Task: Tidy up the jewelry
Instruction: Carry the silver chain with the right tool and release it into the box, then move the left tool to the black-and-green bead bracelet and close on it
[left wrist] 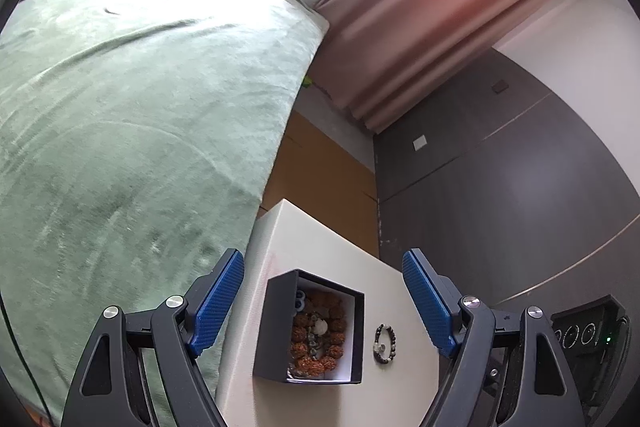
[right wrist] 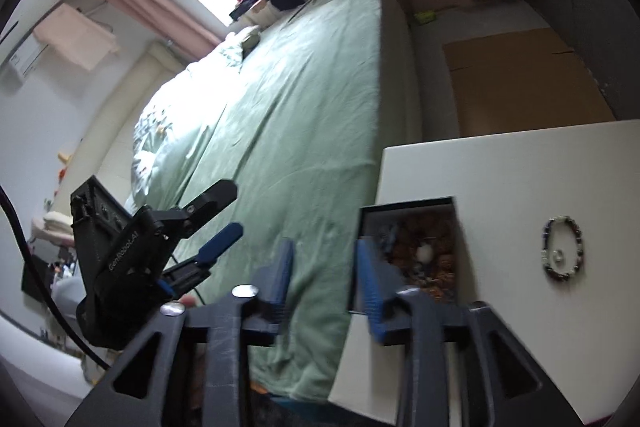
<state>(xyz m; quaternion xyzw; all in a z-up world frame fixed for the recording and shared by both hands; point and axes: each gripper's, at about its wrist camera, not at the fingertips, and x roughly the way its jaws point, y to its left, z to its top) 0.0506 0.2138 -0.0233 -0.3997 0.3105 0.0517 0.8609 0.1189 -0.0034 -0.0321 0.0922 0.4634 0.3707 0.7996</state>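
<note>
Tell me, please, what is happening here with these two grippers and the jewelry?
A person is tidying jewelry on a white table beside a green bed. An open black box already holds brown bead bracelets. One dark beaded bracelet lies loose on the table beside the box. The left gripper hovers above the box, jaws wide open and empty. The right gripper is also open and holds nothing.

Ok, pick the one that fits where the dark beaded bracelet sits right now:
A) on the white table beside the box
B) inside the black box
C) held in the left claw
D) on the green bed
A: the dark beaded bracelet lies flat on the white table, apart from the black box, with neither claw touching it.
</note>
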